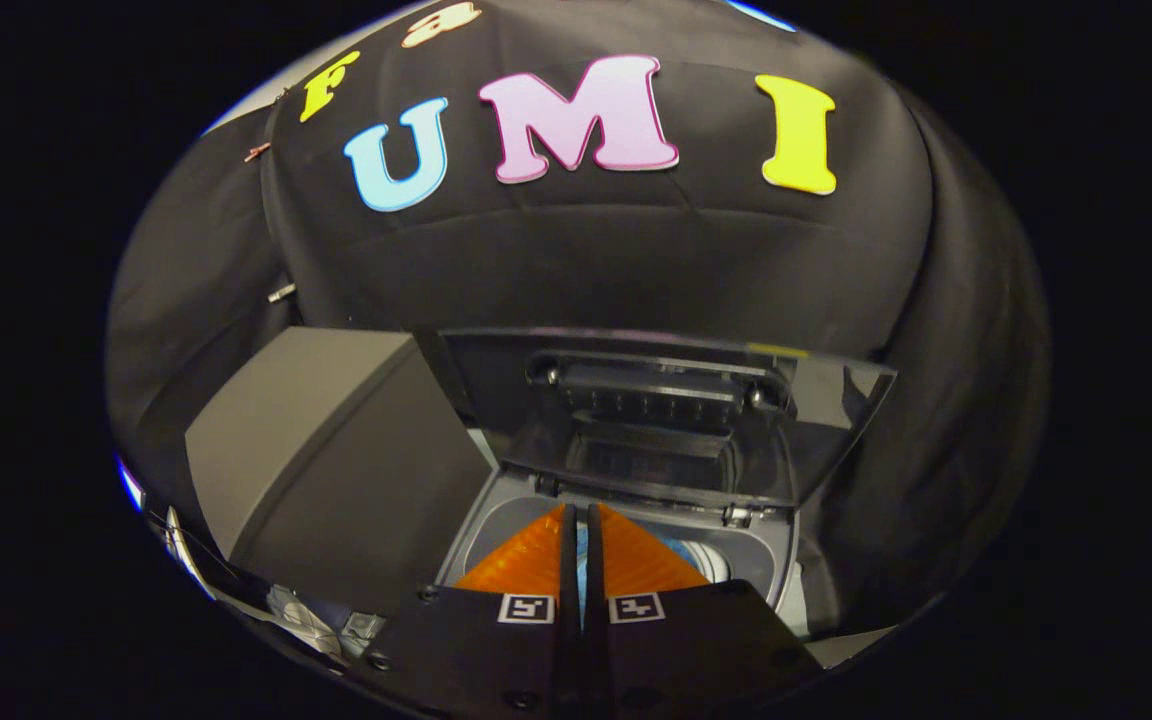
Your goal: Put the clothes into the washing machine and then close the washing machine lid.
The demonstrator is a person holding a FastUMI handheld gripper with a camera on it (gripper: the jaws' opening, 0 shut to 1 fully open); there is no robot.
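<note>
The washing machine [771, 550] is a grey top-loader just below and ahead of my fingers, its round tub open. Its dark see-through lid [656, 420] stands raised beyond the fingertips, leaning back toward the booth wall. My gripper [581, 520] hangs over the tub mouth with its fingers almost together. A thin strip of light blue cloth [581, 565] shows in the narrow slit between them. More blue and white fabric [701, 560] shows just right of the right finger, over the tub. The rest of the tub is hidden by the fingers.
A grey box-shaped cabinet [336, 450] stands against the machine's left side, its flat top about level with the machine's. Black cloth walls close in behind and on both sides. Some small pale items [306, 615] lie low on the left near the cabinet's base.
</note>
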